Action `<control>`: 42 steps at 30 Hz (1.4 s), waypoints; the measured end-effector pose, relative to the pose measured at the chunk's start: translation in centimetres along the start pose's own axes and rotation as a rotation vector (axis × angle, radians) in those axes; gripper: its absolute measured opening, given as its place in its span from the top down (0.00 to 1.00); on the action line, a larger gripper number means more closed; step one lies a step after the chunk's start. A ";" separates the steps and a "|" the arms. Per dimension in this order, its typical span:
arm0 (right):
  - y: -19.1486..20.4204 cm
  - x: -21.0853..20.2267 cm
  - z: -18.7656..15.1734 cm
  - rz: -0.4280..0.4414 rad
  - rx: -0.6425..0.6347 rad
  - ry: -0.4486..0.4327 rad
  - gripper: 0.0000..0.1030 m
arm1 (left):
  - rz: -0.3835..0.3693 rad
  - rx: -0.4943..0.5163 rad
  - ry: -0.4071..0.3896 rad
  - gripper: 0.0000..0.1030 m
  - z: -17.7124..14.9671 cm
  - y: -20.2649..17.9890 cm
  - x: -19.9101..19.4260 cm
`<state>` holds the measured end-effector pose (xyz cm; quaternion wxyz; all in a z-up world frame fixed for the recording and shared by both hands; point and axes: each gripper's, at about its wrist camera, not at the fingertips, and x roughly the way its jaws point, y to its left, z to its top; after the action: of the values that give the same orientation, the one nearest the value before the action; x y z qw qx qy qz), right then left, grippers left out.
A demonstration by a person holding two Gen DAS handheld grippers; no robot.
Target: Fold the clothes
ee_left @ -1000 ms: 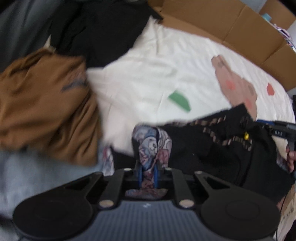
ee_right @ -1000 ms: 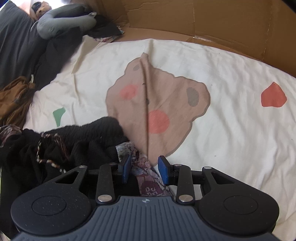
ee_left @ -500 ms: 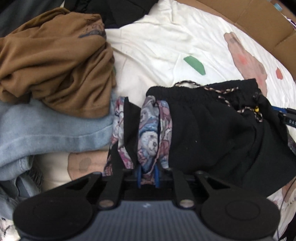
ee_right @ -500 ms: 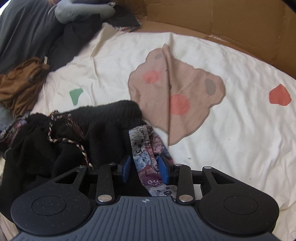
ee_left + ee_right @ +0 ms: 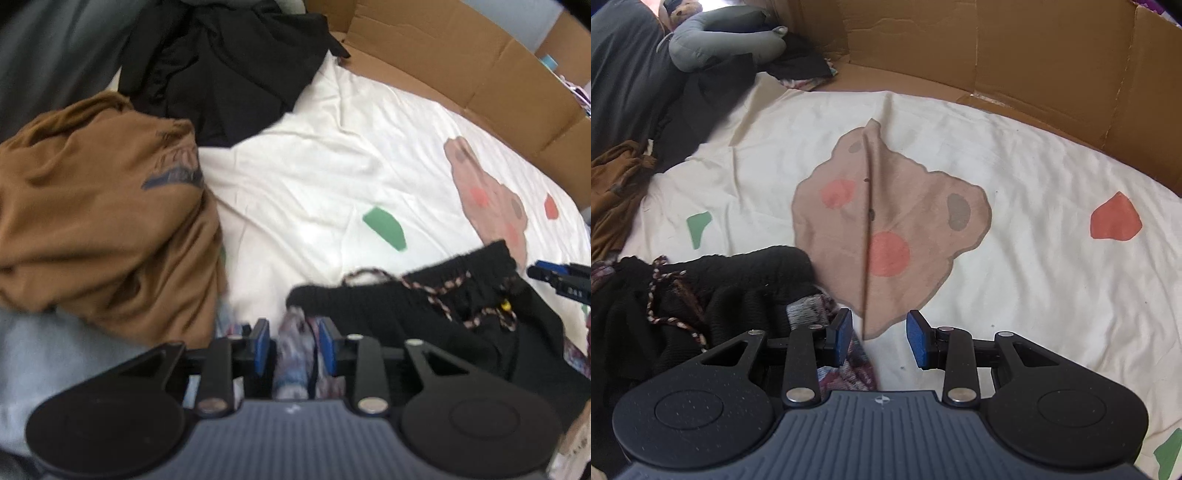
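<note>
Cream bedsheet [image 5: 1015, 280] with a bear print spreads ahead of both my grippers, cardboard [image 5: 1034, 55] walling its far side. My left gripper [image 5: 294, 345] is opening; the patterned fabric [image 5: 295, 350] of the black shorts [image 5: 424, 317] still stands between its pads, though blur hides whether they touch it. My right gripper [image 5: 879, 338] stands apart (nothing pinched), the shorts' patterned edge lying just beside its left pad. Left of my left gripper: a brown shirt [image 5: 103, 221].

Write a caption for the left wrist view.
Left hand-held gripper opening around patterned cloth beside black shorts on a bedsheet.
</note>
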<state>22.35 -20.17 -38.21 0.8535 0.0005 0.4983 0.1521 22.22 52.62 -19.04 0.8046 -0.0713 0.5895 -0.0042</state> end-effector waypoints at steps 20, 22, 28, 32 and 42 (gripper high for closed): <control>3.6 1.1 -2.3 0.005 -0.089 0.077 0.62 | -0.018 -0.001 0.113 0.71 -2.9 0.6 5.2; 3.7 1.0 -2.3 0.022 -0.104 0.093 0.75 | -0.025 0.012 0.110 0.75 -2.9 0.5 5.1; 4.0 -0.3 -2.2 0.033 -0.175 0.099 0.99 | -0.029 0.054 0.070 0.94 -2.8 -0.2 3.5; 2.5 -2.1 -2.1 0.003 -0.155 0.076 1.00 | -0.052 0.056 0.039 0.95 -2.0 -0.3 2.2; -0.6 -5.8 -2.8 -0.075 -0.122 0.046 1.00 | -0.128 0.123 -0.005 0.96 -0.6 -4.2 1.6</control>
<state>17.50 -22.70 -34.77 0.8453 -0.0738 0.5074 0.1504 22.41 48.28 -20.19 0.8070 -0.0592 0.5804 -0.0916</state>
